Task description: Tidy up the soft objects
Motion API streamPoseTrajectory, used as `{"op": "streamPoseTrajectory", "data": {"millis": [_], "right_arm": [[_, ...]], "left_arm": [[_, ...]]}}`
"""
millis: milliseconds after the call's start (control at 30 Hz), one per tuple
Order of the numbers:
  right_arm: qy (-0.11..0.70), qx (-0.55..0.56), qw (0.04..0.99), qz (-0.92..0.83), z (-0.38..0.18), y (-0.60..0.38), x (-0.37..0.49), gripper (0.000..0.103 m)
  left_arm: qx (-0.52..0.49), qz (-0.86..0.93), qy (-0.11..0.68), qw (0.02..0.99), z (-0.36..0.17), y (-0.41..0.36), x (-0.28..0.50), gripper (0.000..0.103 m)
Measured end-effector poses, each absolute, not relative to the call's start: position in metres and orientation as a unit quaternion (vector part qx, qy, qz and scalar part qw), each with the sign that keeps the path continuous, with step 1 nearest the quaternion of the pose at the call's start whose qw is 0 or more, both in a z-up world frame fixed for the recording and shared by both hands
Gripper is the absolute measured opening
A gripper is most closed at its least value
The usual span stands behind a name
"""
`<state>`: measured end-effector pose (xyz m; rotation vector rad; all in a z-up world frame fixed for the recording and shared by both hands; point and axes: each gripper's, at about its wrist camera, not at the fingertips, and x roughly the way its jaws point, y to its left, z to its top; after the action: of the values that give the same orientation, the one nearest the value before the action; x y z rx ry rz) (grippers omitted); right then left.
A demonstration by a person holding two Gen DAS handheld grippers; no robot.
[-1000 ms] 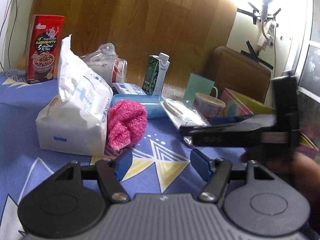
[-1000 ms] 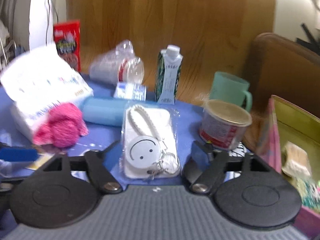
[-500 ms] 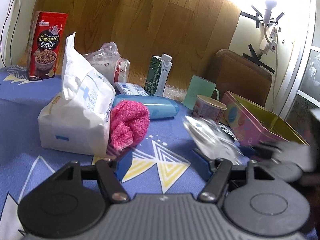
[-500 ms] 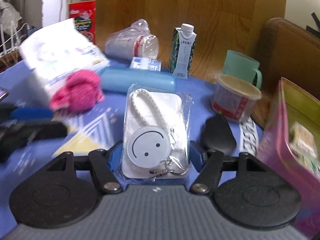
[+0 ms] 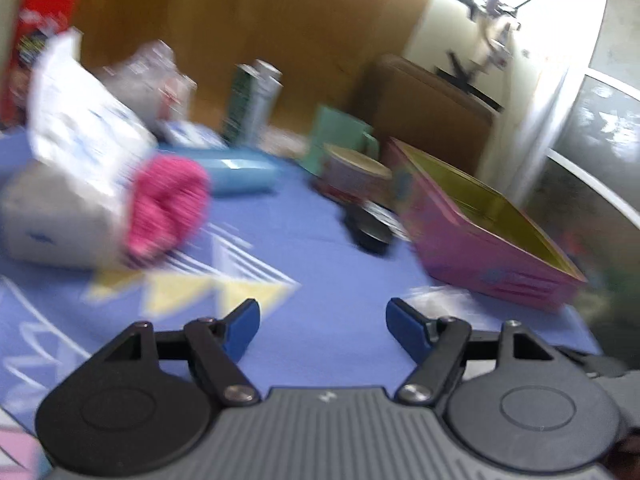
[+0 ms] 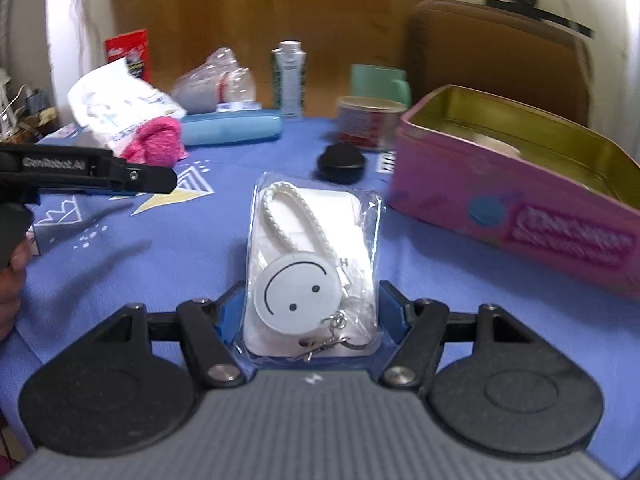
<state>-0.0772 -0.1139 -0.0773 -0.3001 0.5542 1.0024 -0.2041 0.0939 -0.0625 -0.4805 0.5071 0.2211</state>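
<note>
**Carrying the bagged keychain toward the pink tin**

Right tool (image 6: 312,312) is clamped on the near end of the clear-bagged smiley keychain (image 6: 314,268); blue pads press the bag's two side edges. My read: gripped low so the rest of the pack sticks out forward and can go into the pink tin (image 6: 516,208) front-first.

Pack's long axis runs straight ahead along the tool's fingers. Braided white loop is at the far end, smiley disc and metal clasp at the near end by the pads. Pack sits above the desk (image 6: 180,248), left of the tin and not over its opening yet.

Left tool (image 5: 322,326) is spread wide, holding nothing, hovering over the blue cloth. Likely parked clear of the right side's path. Its view is motion-blurred.

Pink fluffy item (image 6: 156,140) rests against the white bag (image 6: 120,108), well apart from the tin.
</note>
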Motion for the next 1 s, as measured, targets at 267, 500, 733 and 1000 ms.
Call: {"op": "streamPoseTrajectory", "data": {"millis": [267,500,733,1000], "right_arm": [[0.228,-0.161,0.818,0.503,-0.079,-0.129,-0.092,0.095],[0.236,-0.152,0.812,0.512,-0.083,-0.139,-0.089,0.086],[0.220,-0.132,0.824,0.505,-0.084,-0.148,-0.090,0.072],[0.119,-0.112,0.854,0.494,-0.062,-0.159,-0.098,0.072]], "left_arm": [[-0.231,0.019,0.299,0.925,-0.055,0.057,-0.180,0.072],[-0.246,-0.018,0.338,0.908,-0.068,0.036,-0.149,0.065],[-0.215,-0.003,0.327,0.920,-0.054,0.022,-0.147,0.051],[-0.162,-0.009,0.273,0.948,-0.007,0.009,-0.143,0.051]]}}
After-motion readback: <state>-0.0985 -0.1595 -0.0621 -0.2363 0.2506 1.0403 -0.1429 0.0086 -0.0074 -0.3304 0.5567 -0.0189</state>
